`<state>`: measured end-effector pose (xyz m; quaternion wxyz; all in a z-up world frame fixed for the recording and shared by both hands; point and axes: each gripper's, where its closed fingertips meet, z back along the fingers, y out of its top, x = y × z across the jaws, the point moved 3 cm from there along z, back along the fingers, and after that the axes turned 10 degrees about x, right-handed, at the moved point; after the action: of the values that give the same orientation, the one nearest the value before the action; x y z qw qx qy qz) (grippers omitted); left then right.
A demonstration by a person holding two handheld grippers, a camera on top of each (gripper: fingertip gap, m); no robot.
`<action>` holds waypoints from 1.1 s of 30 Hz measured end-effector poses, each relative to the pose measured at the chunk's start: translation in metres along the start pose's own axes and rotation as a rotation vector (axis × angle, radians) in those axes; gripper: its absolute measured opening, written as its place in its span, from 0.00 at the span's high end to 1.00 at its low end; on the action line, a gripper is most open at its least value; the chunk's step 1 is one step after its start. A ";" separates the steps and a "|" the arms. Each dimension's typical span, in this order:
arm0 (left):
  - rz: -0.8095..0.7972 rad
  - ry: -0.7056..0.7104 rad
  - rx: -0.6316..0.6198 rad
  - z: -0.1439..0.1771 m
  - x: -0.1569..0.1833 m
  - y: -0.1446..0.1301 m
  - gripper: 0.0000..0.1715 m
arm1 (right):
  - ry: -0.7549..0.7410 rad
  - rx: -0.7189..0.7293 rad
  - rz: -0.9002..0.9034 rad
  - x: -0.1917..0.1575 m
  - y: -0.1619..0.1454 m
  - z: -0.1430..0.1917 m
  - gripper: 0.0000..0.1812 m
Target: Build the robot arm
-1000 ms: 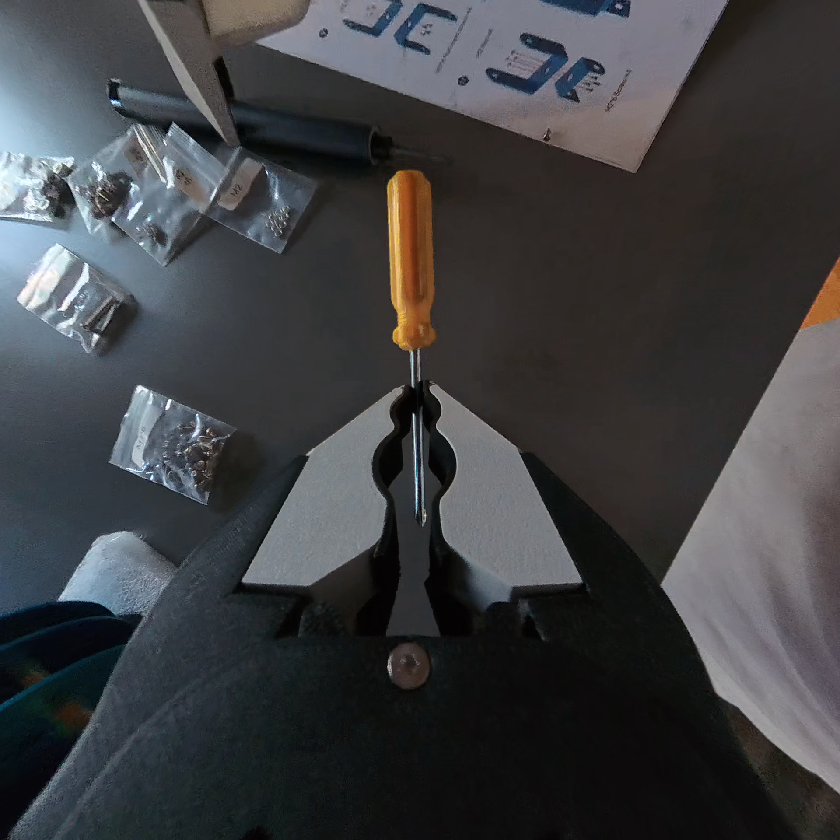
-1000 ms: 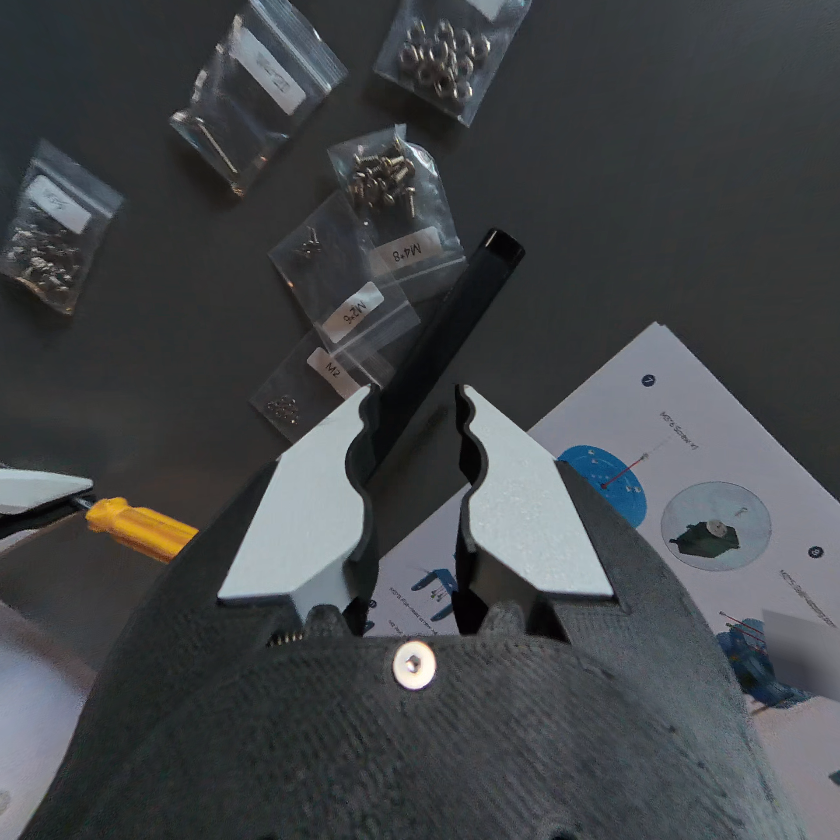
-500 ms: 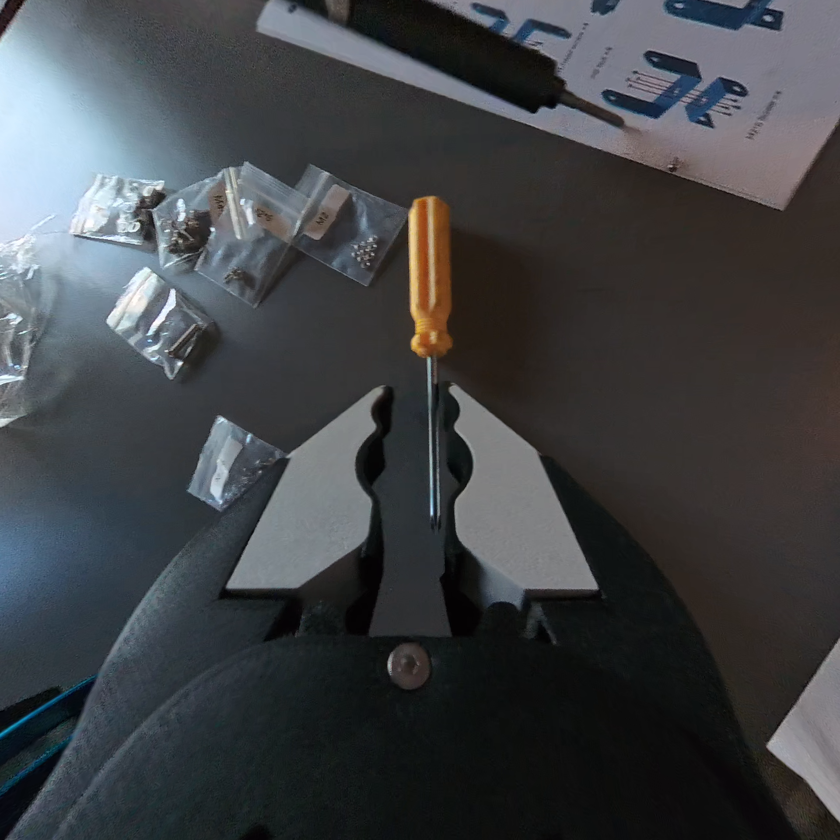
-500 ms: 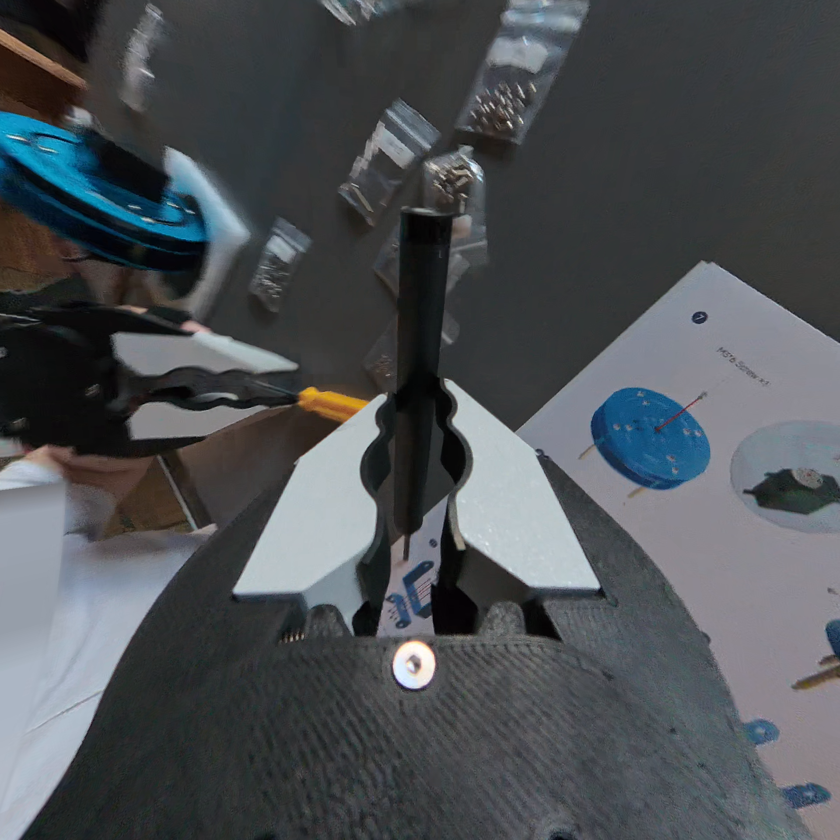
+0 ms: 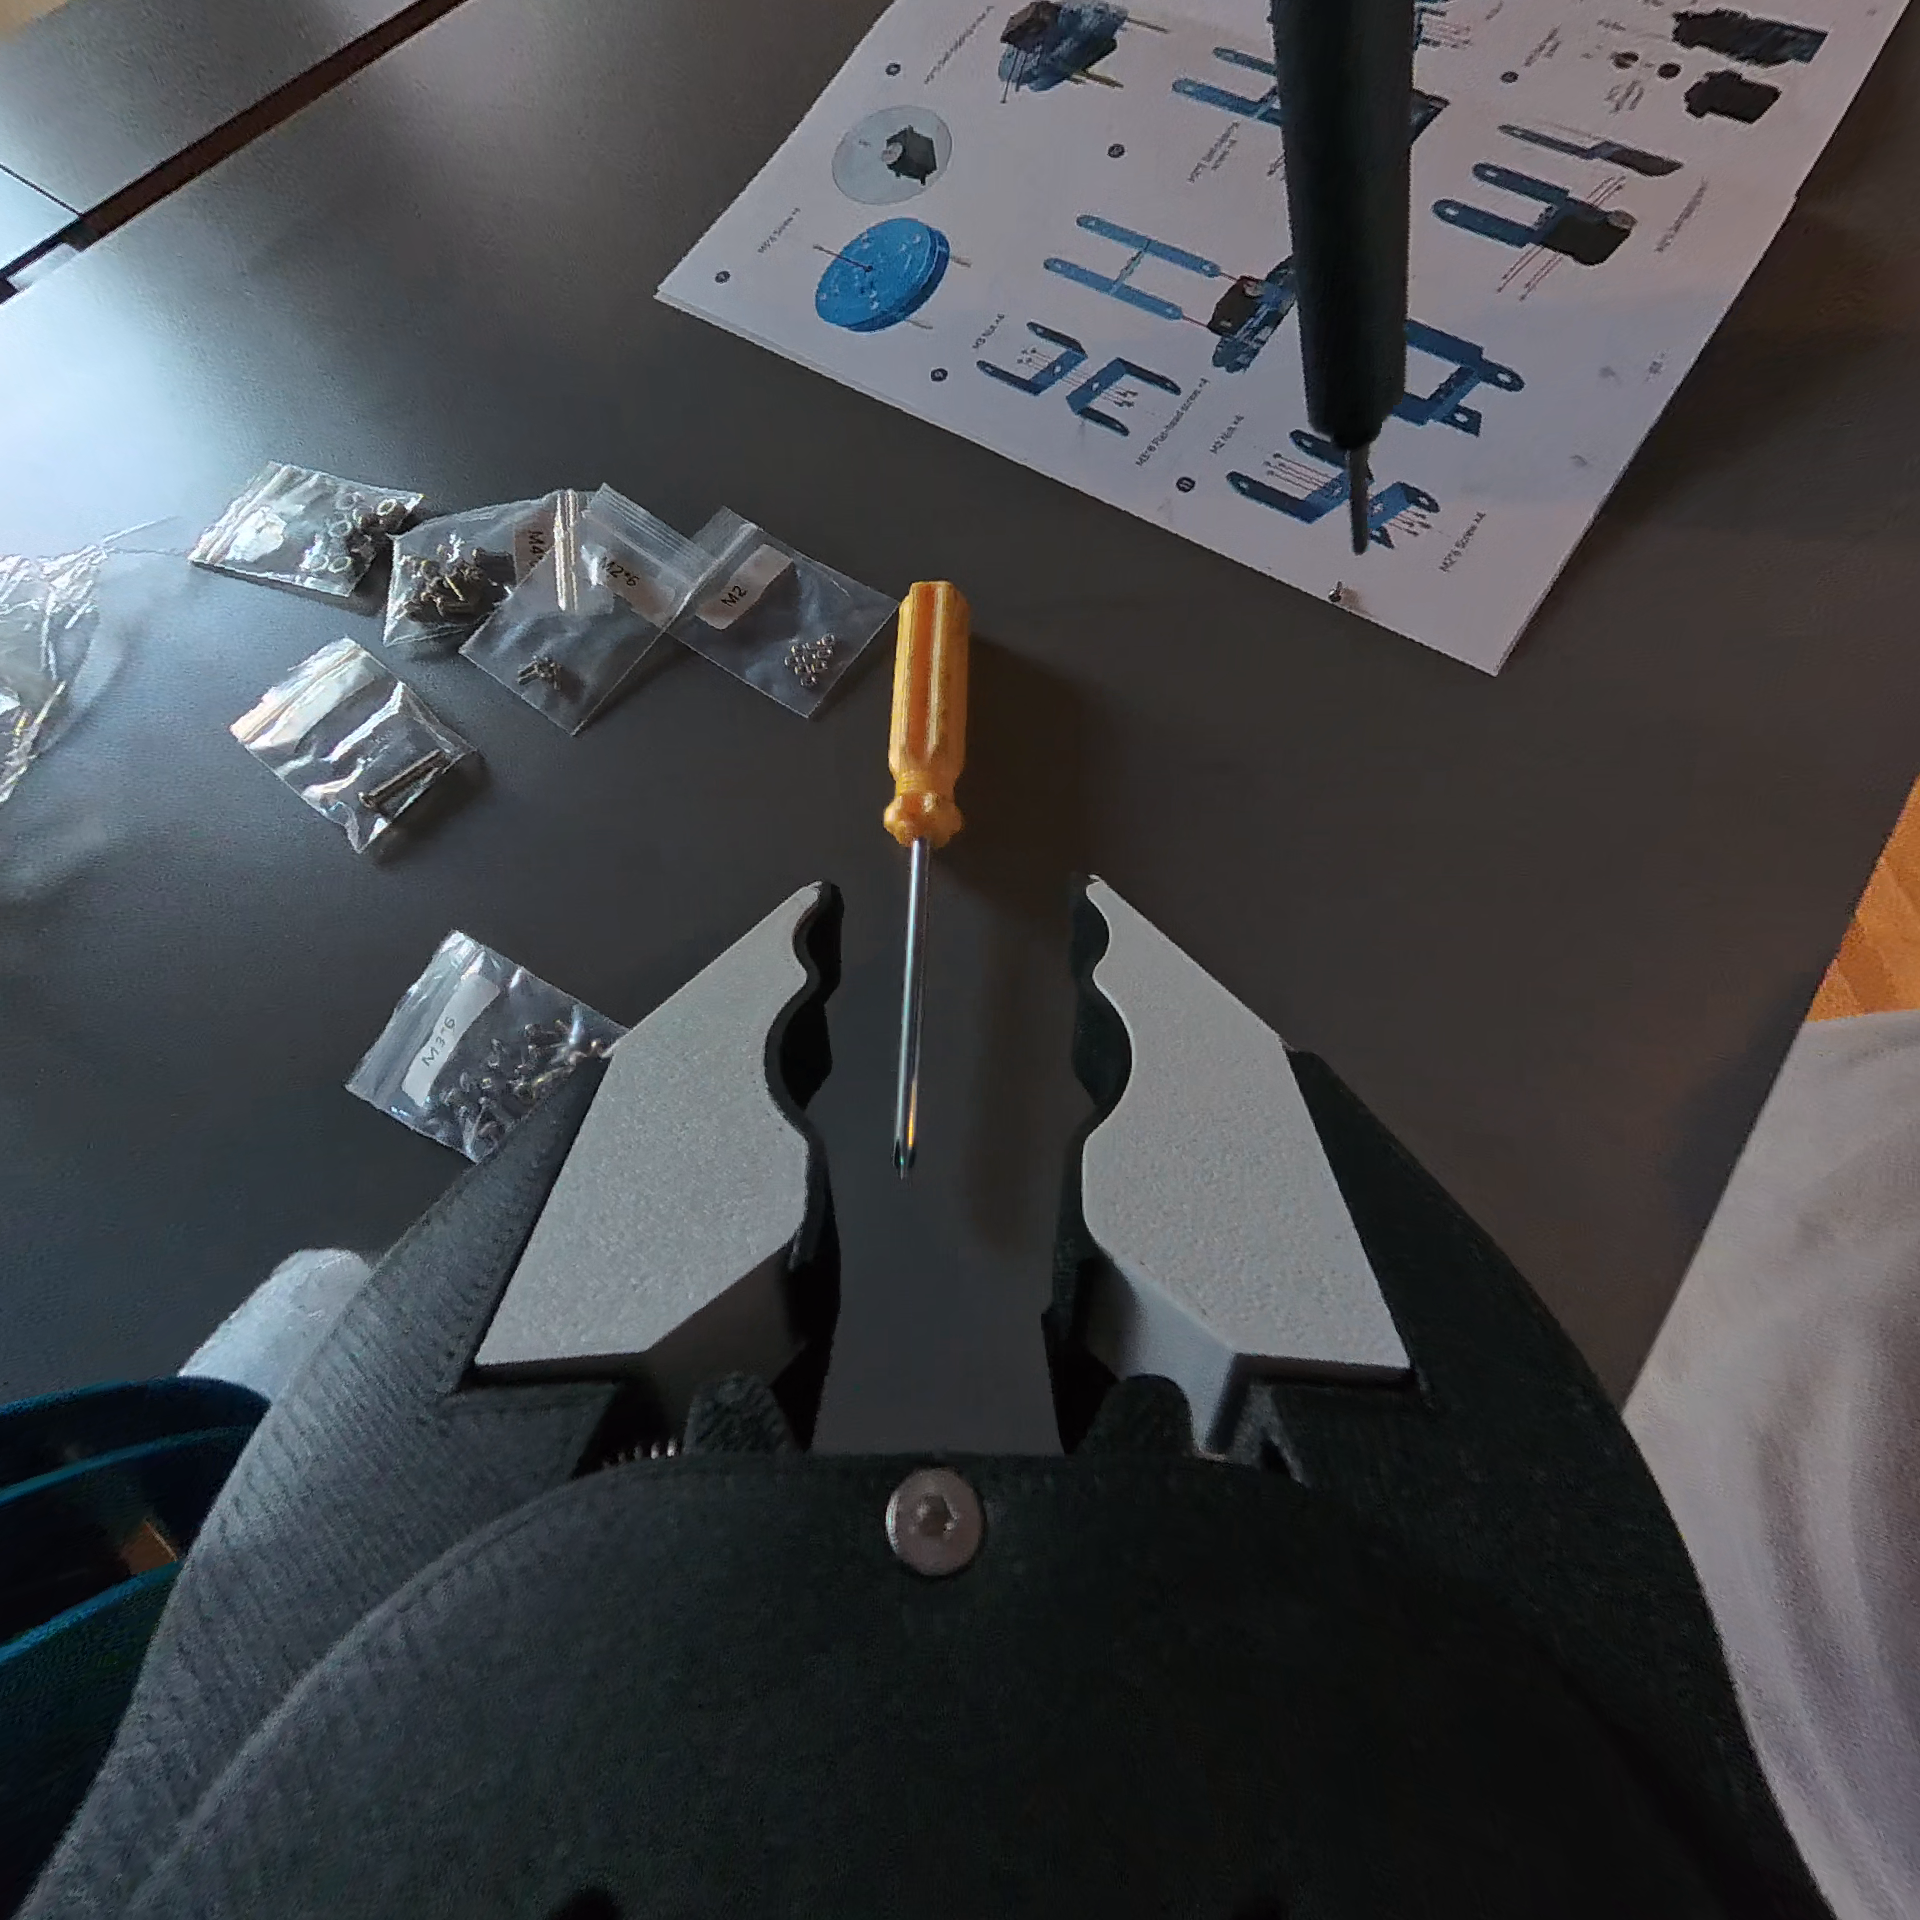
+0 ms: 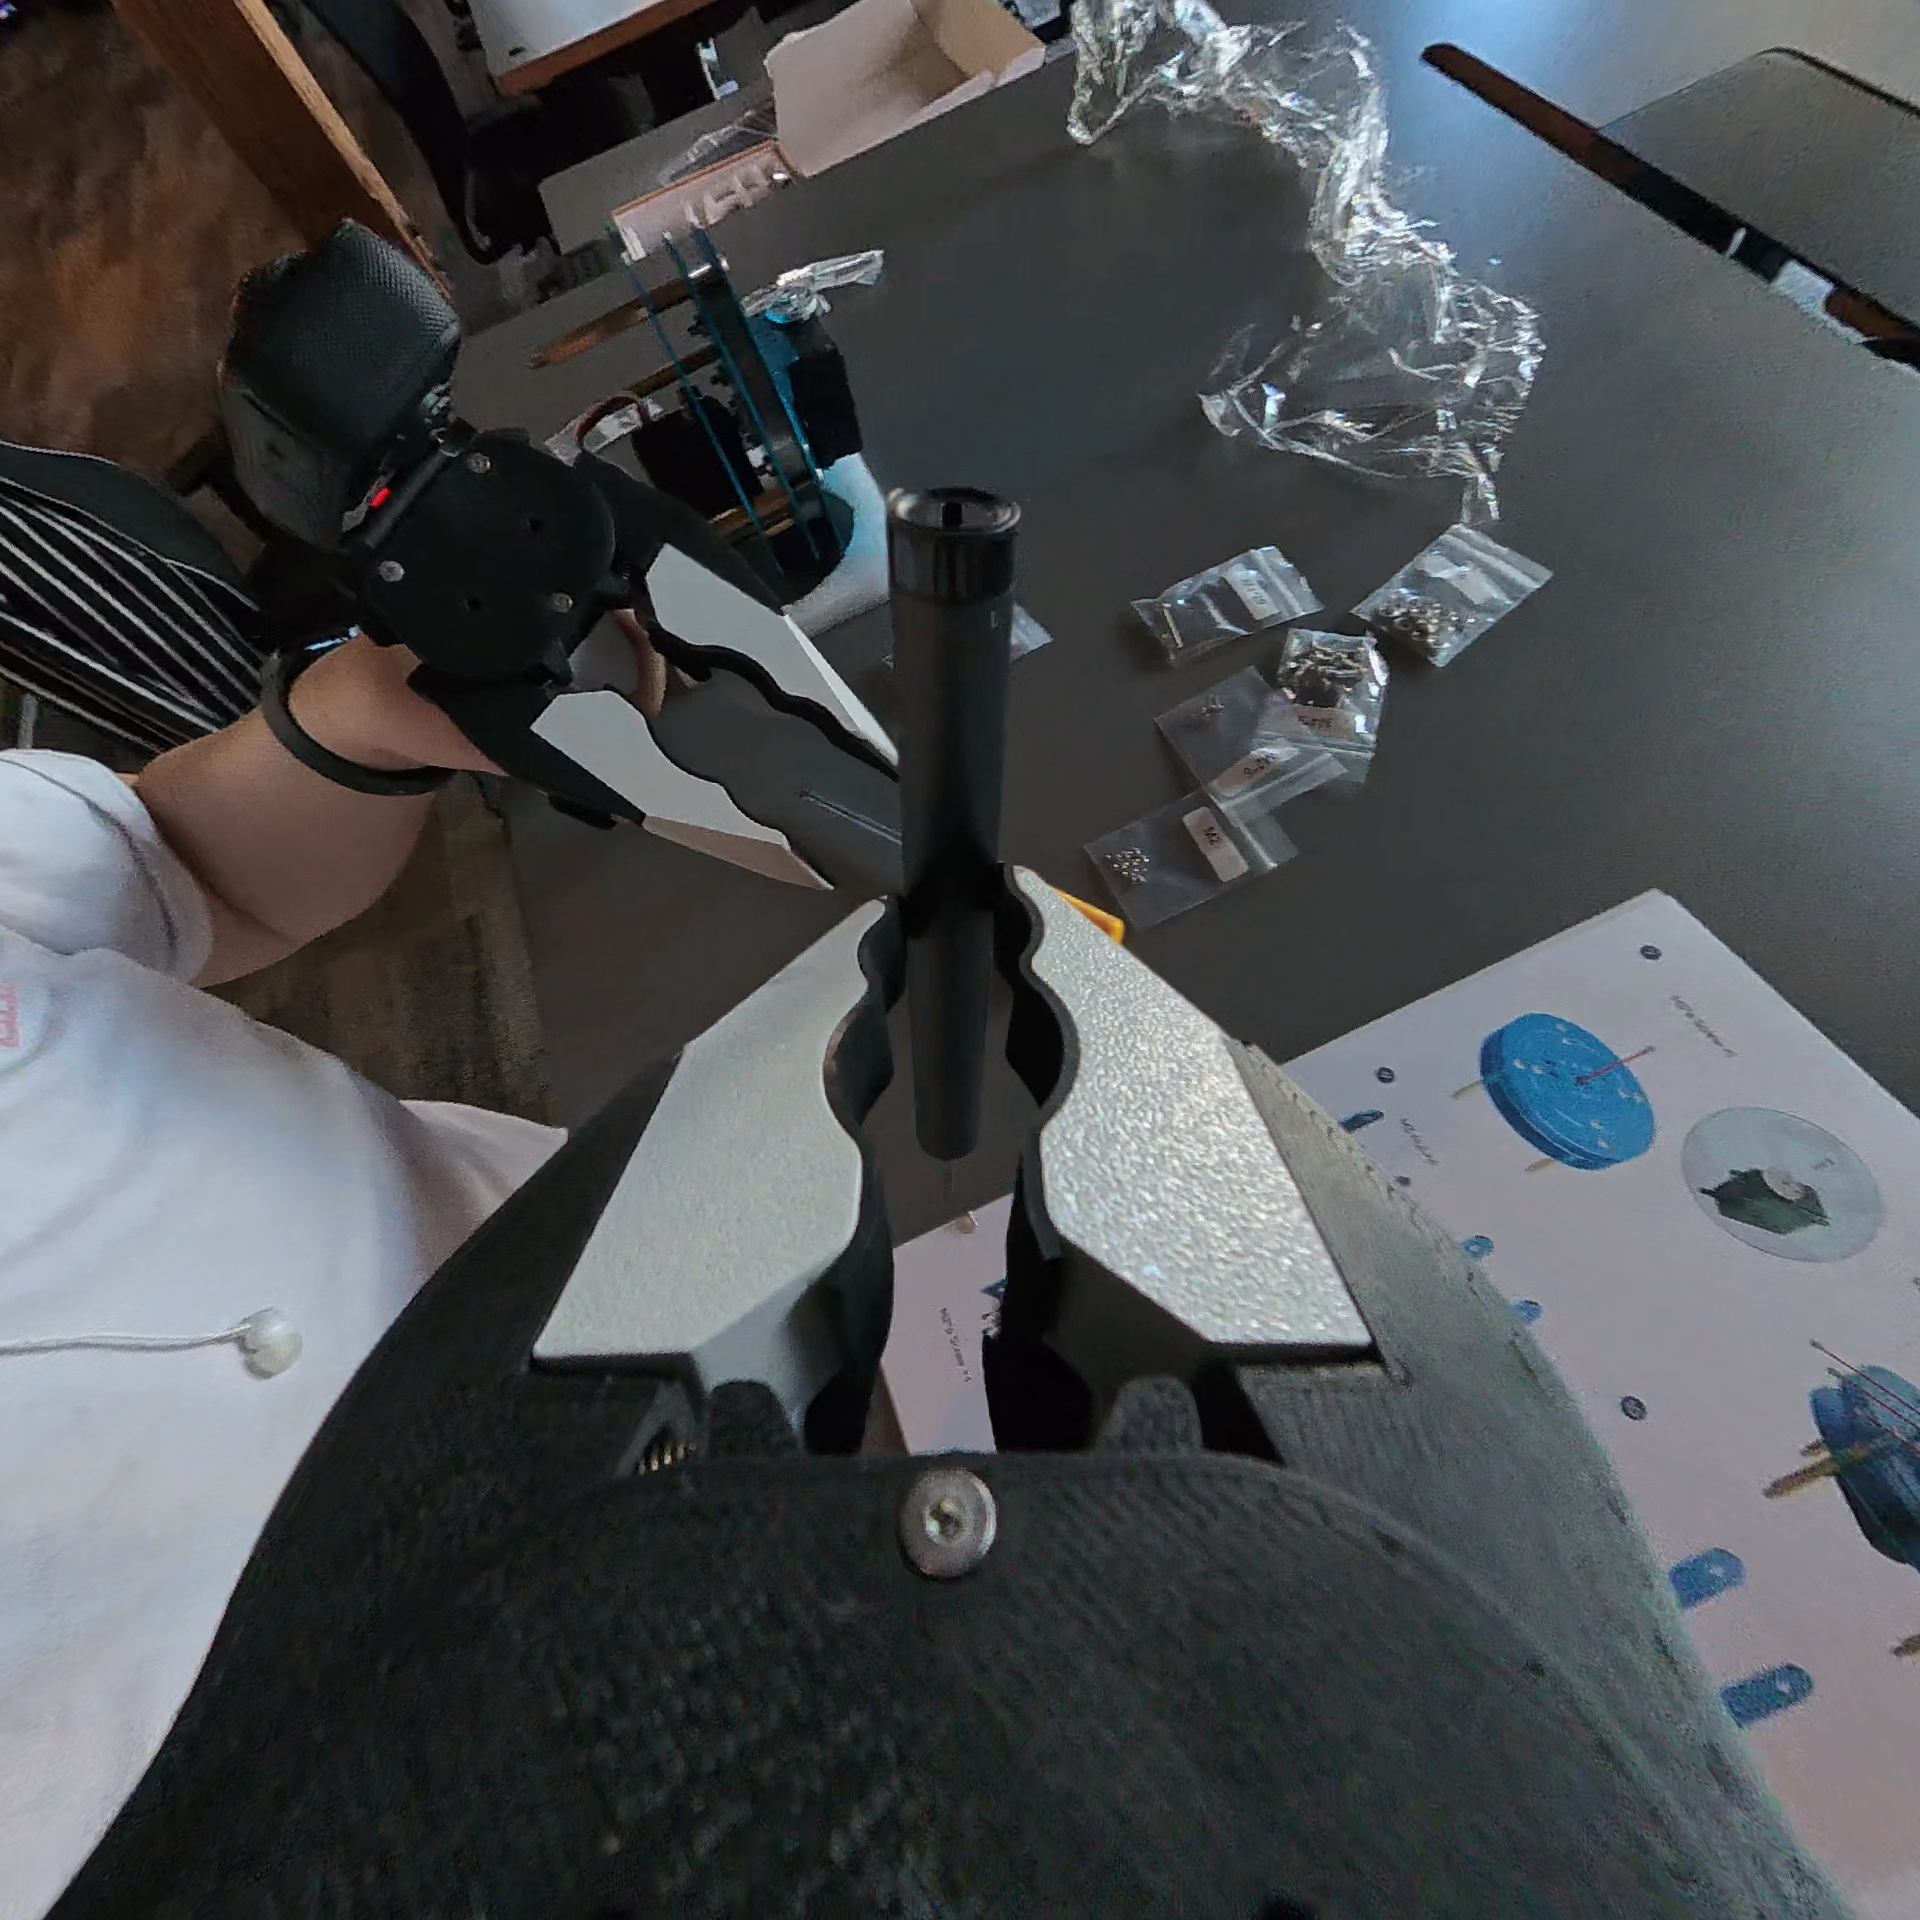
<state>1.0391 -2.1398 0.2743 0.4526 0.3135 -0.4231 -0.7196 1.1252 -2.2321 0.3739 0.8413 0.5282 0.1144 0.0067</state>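
My left gripper point(image 5: 954, 891) is open just above the dark table point(image 5: 1299, 831). An orange-handled screwdriver point(image 5: 928, 696) lies on the table, its thin metal shaft between my fingers without touching them, its handle pointing away. My right gripper point(image 6: 951, 899) is shut on a black pen-shaped screwdriver point(image 6: 951, 727) and holds it upright off the table. The black screwdriver also shows in the left wrist view point(image 5: 1345, 229), tip down over a printed instruction sheet point(image 5: 1621, 436). The left gripper also shows in the right wrist view point(image 6: 857, 826), and the orange handle point(image 6: 1101, 914) peeks out behind my right finger.
Several small clear bags of screws point(image 5: 769, 634) lie left of the orange screwdriver, one point(image 5: 478, 1049) beside my left finger. Crumpled clear wrap point(image 6: 1351, 260), a blue-and-black assembly point(image 6: 748, 384) and a cardboard box point(image 6: 894, 73) sit farther off. A person's arm and white shirt point(image 6: 156, 1195) are at the left. Across from one pair of fingers to the other is roughly 15 centimetres.
My left gripper has opened and let go of the orange screwdriver's shaft; it now lies on the table. My right gripper has shut on the black screwdriver and lifted it over the sheet.
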 end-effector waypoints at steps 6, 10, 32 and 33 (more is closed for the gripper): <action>-0.012 0.002 0.004 0.004 0.006 0.000 0.76 | -0.005 -0.065 0.045 -0.002 -0.009 -0.012 0.91; -0.014 0.007 0.004 0.006 0.007 0.000 0.76 | 0.011 -0.069 0.023 -0.001 -0.013 -0.015 0.92; -0.004 -0.027 0.070 0.009 0.014 0.012 0.80 | 0.043 0.058 0.020 -0.009 0.015 0.009 0.91; 0.001 -0.046 0.107 0.011 0.017 0.016 0.82 | 0.057 0.092 0.013 -0.010 0.023 0.013 0.92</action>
<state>1.0293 -2.1551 0.2924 0.4259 0.3204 -0.4715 -0.7026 1.1207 -2.2348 0.4012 0.8126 0.5666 0.1351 0.0220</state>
